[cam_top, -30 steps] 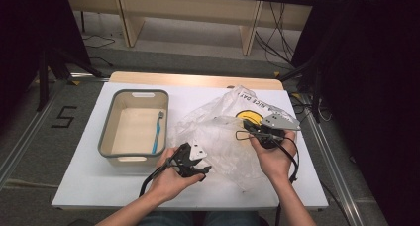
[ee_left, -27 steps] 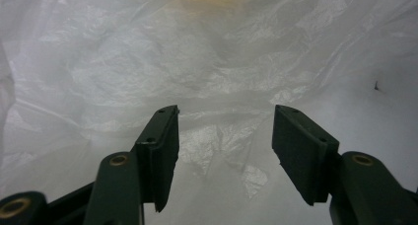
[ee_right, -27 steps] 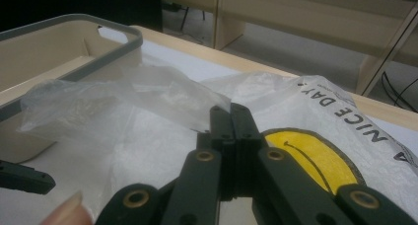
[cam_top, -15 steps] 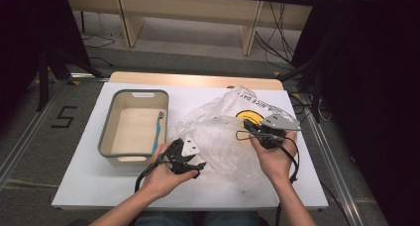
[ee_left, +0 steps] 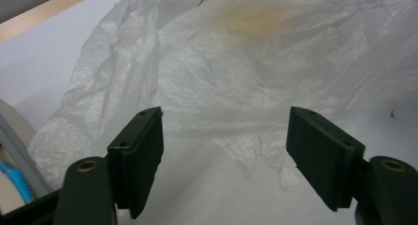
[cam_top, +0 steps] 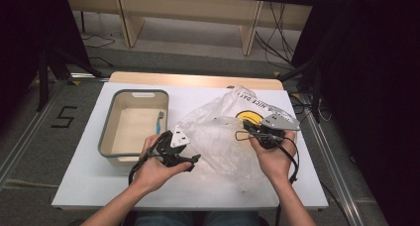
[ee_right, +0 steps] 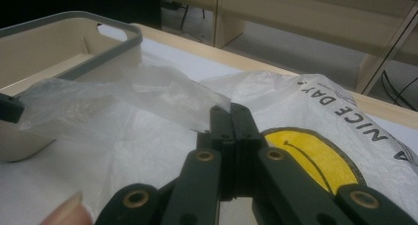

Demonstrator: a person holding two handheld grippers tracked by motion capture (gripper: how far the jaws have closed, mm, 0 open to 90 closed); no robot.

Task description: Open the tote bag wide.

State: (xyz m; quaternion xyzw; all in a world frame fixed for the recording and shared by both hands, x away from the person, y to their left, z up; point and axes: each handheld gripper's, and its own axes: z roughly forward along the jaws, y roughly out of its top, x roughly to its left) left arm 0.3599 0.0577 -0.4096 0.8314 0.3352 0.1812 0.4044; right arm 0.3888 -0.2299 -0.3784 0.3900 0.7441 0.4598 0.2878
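A lab: taped floor number point(cam_top: 64, 117), loose cables point(cam_top: 277, 45), dark curtains point(cam_top: 29, 32).

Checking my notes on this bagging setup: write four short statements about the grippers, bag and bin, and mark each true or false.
1. The right gripper is shut on the crinkled translucent plastic bag. True.
2. The left gripper clamps the bag. False: its jaws have just been opening, and nothing is between them.
3. A blue toothbrush lies in the grey-rimmed beige plastic bin. True.
4. The bag carries a red star. False: it shows a yellow smiley face.
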